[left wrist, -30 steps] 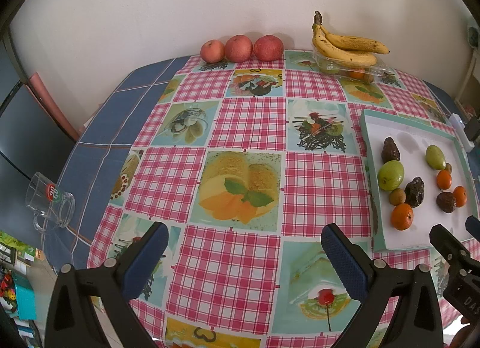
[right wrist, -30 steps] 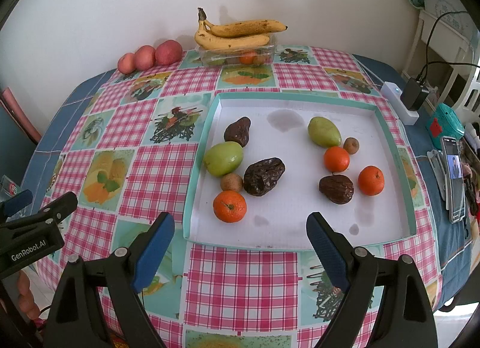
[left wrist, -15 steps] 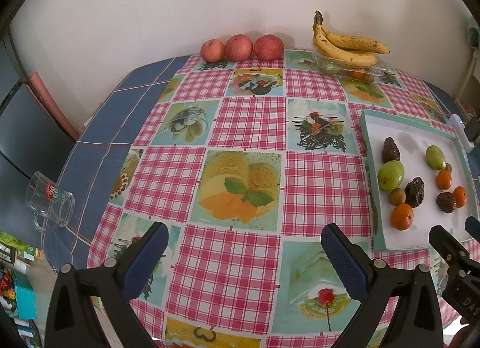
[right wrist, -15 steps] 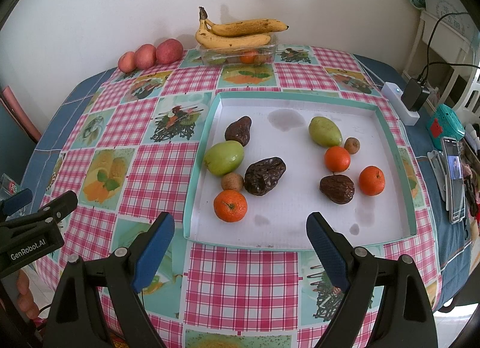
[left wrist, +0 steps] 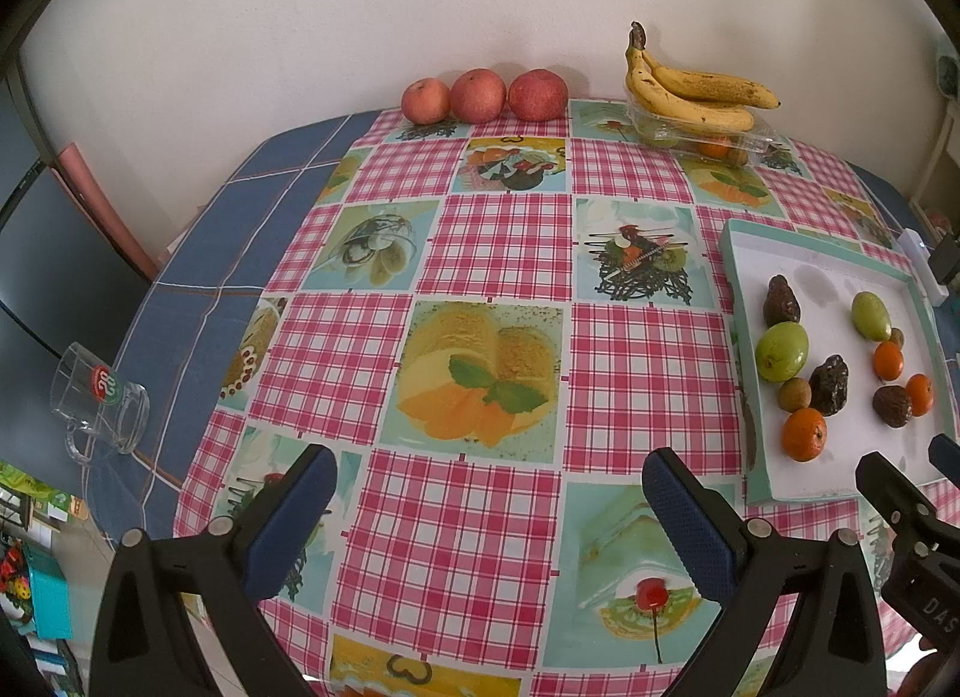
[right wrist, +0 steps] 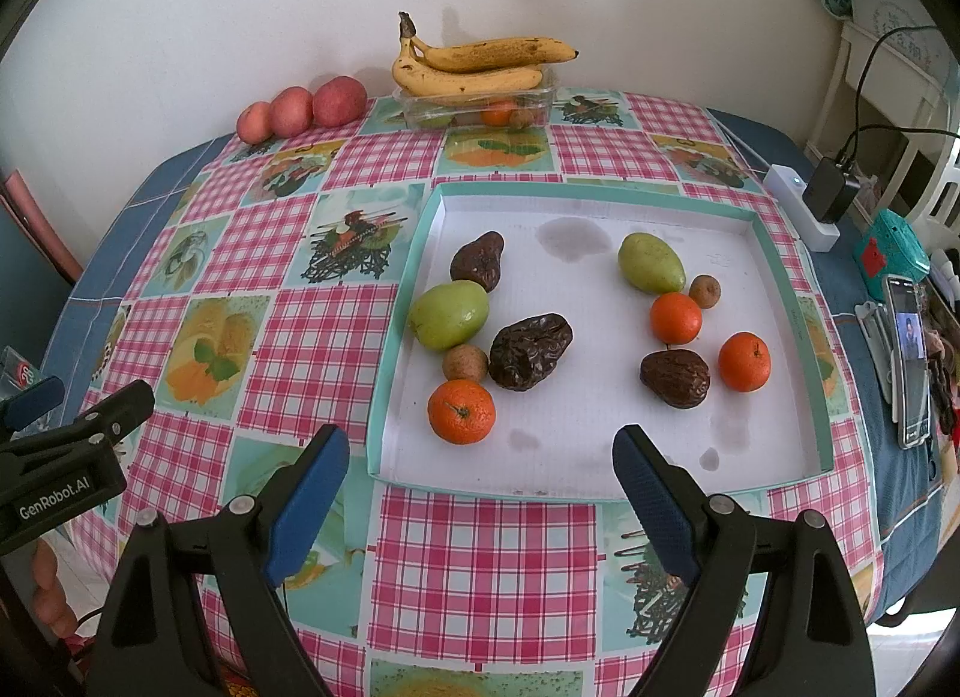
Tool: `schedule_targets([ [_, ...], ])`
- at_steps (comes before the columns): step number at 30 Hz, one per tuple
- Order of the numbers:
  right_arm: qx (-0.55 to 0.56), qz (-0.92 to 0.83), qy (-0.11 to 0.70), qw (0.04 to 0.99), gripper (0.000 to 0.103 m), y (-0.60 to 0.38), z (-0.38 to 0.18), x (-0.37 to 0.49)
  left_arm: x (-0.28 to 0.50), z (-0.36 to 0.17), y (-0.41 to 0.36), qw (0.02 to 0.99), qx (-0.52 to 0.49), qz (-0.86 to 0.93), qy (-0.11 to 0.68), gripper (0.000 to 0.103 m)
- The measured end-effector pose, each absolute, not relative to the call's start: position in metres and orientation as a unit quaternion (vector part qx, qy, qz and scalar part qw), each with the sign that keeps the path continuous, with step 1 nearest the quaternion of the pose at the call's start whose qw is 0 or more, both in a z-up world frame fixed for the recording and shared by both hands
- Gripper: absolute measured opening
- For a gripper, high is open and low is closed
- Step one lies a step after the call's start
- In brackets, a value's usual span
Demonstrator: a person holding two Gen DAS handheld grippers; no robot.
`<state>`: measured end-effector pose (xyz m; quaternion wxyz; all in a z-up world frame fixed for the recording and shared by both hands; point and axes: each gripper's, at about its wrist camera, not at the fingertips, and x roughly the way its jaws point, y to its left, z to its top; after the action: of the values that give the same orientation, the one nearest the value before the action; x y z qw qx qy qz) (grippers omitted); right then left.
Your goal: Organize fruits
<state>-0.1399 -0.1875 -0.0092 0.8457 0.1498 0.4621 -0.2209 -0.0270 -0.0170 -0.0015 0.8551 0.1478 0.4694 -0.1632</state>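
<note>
A white tray with a teal rim (right wrist: 774, 253) (left wrist: 739, 307) holds several fruits: three oranges, one at the near left (right wrist: 461, 412), two green fruits (right wrist: 449, 314) (right wrist: 651, 262), three dark wrinkled fruits (right wrist: 530, 350) and two small brown ones. My right gripper (right wrist: 480, 487) is open and empty, just in front of the tray's near edge. My left gripper (left wrist: 489, 508) is open and empty over the checked tablecloth, left of the tray. Three red apples (left wrist: 480, 95) and bananas (right wrist: 474, 63) on a clear box (right wrist: 480, 108) stand by the wall.
A glass mug (left wrist: 99, 403) lies on its side at the table's left edge. A white power strip with a charger (right wrist: 807, 208), a teal box (right wrist: 888, 253) and a phone (right wrist: 909, 358) lie to the right of the tray. The wall is behind the table.
</note>
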Motion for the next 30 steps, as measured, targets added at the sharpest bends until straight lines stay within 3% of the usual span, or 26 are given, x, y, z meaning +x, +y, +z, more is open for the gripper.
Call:
schedule_targets([
  [30, 0.15, -0.221, 0.463, 0.845, 0.09, -0.1868, -0.0107, -0.1403, -0.0288, -0.0002, -0.0165, 0.858, 0.156, -0.145, 0.467, 0.103],
])
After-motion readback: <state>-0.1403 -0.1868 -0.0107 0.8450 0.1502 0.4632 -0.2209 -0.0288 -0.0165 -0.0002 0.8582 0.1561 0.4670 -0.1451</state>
